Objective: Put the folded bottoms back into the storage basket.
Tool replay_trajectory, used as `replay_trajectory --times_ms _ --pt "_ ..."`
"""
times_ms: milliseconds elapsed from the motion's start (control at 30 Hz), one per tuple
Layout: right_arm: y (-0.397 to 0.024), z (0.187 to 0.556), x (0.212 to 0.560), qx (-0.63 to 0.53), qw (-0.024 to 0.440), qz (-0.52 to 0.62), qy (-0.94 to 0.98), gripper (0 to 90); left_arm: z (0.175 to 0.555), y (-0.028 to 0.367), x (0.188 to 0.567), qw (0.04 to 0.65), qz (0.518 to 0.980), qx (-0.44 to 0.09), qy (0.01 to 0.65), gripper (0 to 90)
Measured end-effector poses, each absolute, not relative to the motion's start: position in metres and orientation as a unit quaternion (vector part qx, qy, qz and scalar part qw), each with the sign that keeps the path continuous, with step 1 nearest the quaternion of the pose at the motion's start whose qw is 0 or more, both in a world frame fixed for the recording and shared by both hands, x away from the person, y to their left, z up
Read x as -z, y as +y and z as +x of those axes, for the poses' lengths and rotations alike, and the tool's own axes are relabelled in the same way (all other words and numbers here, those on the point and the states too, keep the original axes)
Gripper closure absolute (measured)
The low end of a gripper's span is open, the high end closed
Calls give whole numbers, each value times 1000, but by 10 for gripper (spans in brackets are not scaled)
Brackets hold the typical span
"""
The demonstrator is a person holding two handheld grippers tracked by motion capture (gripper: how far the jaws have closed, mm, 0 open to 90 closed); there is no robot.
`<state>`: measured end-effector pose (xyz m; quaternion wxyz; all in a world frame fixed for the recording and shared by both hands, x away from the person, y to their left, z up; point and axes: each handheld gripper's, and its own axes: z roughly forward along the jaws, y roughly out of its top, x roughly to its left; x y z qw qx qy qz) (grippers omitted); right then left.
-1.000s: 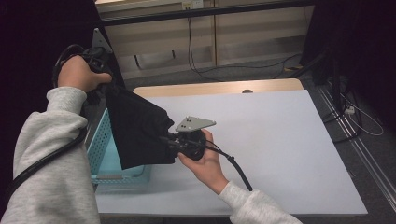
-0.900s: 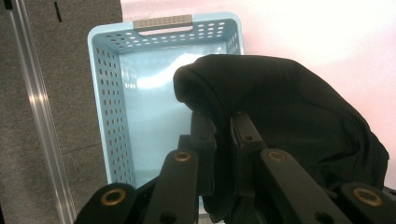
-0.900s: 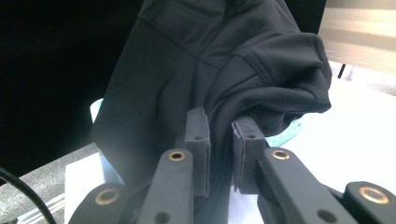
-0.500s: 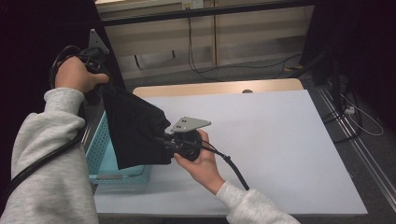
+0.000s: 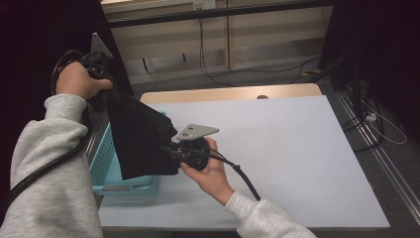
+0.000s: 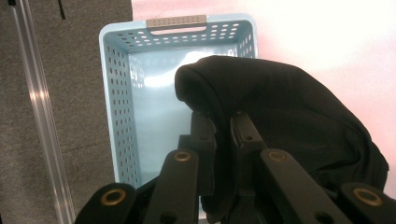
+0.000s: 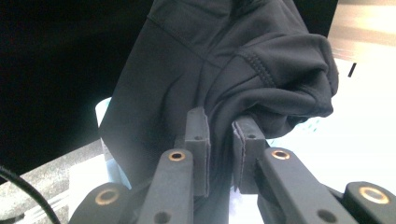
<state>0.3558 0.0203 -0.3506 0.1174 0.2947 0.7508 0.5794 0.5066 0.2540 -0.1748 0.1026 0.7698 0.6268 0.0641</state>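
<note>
Shifted a little toward the upper left of the high view since a second ago: left gripper [image 5: 101, 74] and its hand [image 5: 79, 80], now higher against the dark backdrop, with the grey three-cornered plate at top. Held nearly the same spot at centre-left of that view: right gripper [image 5: 174, 150] in the right hand [image 5: 210, 171], cable trailing toward the lower right. Stretched between the two, as before: black garment [image 5: 140, 138], hanging slantwise from upper left down to centre, its lower edge draped over the light blue basket [image 5: 103, 166] at the left edge of the white table [image 5: 297, 158].

Seen in the left gripper view: jaws drawn close together and clamped on a rolled fold of the black garment [image 6: 280, 121] at lower centre, cloth bulging to the right of the frame; below and behind, the light blue basket [image 6: 116, 112] with perforated walls and a grey handle at top centre, grey floor and a metal rail at left.

Seen in the right gripper view: jaws likewise pinched on a seam of the black garment [image 7: 224, 74], fabric rising to the top of the frame and bunching at upper right; a sliver of light blue basket [image 7: 103, 109] at middle left, bright table [image 7: 364, 121] at right.
</note>
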Motion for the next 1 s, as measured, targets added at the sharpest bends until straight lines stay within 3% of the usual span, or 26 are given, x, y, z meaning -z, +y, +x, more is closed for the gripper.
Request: replay_trajectory --times_ms 1000 --pt "41 364 357 -575 103 290 758 792 512 275 184 106 762 -64 636 822"
